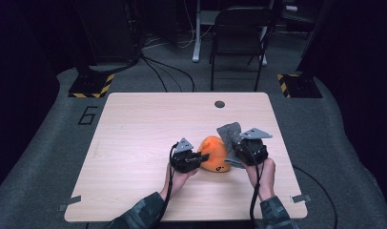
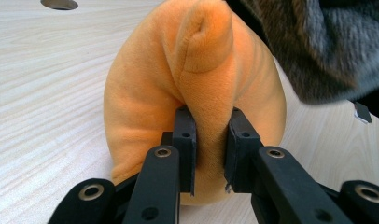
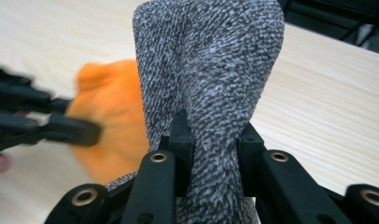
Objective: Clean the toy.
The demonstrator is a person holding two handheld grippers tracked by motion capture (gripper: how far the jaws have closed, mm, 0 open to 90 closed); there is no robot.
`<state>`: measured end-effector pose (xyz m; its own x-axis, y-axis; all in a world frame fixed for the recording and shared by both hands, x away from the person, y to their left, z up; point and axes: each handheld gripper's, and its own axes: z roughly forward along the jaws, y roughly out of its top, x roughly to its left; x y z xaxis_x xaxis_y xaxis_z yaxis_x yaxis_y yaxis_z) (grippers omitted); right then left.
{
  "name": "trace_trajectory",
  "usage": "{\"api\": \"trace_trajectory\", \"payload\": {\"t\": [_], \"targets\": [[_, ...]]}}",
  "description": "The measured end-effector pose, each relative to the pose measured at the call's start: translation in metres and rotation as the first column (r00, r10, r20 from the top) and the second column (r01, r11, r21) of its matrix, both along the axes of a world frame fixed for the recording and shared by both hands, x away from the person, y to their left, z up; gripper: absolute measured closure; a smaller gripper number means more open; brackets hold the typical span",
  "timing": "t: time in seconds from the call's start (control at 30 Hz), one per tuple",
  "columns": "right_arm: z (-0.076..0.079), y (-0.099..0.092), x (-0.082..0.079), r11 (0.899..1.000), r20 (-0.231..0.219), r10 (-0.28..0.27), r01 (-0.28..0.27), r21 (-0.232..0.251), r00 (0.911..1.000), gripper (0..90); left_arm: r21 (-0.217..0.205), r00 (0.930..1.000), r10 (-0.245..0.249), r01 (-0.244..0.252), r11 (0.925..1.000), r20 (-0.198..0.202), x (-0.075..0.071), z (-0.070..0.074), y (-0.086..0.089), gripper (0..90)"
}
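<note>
I had the left gripper (image 2: pixel 210 154) clamped on the orange plush (image 2: pixel 197 93) and the right gripper (image 3: pixel 215 158) clamped on the grey cloth (image 3: pixel 211 70) at its 3 o'clock, judging separation came next.

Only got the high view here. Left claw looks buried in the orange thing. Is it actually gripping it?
Observer: Yes. In the left gripper view the left claw is shut on a raised fold of the orange plush.
Operator: And the right one, on the grey piece?
Observer: The right gripper view shows the right claw pinching a bunched ridge of the grey fabric, which stands up from between the jaws.
Operator: Grey touching the orange?
Observer: In the left gripper view the grey fabric overlaps the plush's upper right edge; I cannot tell whether they touch.
</note>
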<state>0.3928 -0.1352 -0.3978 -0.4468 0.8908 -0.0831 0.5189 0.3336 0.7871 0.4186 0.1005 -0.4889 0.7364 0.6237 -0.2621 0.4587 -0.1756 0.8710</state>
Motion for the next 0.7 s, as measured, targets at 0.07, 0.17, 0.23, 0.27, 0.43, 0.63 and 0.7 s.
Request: {"api": "trace_trajectory", "payload": {"t": [0.07, 0.17, 0.23, 0.27, 0.43, 0.63, 0.7], "targets": [[-0.013, 0.013, 0.003, 0.999, -0.033, 0.017, -0.018, -0.031, 0.9993, 74.6, -0.001, 1.0, 0.001, -0.001, 1.0, -0.004, 0.0, 0.0, -0.001, 76.2], [-0.039, 0.023, 0.01, 0.994, -0.042, 0.001, -0.005, -0.111, 0.9991, 75.5, 0.013, 0.9999, -0.009, 0.009, 0.9999, -0.006, 0.001, -0.001, -0.001, 72.9], [-0.041, 0.023, 0.011, 0.994, -0.046, -0.007, 0.002, -0.109, 0.9989, 75.7, 0.032, 0.9997, -0.02, 0.019, 0.9993, 0.014, 0.002, 0.001, 0.0, 67.5], [-0.04, 0.022, 0.011, 0.994, -0.048, -0.002, -0.004, -0.112, 0.9988, 75.9, 0.038, 0.9997, -0.015, 0.015, 0.9992, 0.018, 0.001, 0.002, 0.0, 63.4], [-0.043, 0.021, 0.012, 0.993, -0.032, 0.013, -0.017, -0.119, 0.9994, 76.2, 0.049, 0.9994, -0.011, 0.01, 0.9988, 0.034, 0.0, 0.006, 0.007, 44.0], [-0.045, 0.017, 0.014, 0.993, -0.034, 0.004, -0.008, -0.114, 0.9994, 76.2, 0.092, 0.9978, 0.036, -0.041, 0.9949, 0.055, 0.001, 0.001, 0.025, 31.3], [-0.045, 0.014, 0.015, 0.994, -0.038, 0.009, -0.013, -0.109, 0.9993, 76.3, 0.094, 0.9973, 0.058, -0.062, 0.9936, 0.044, 0.004, -0.003, 0.031, 30.1]]}}
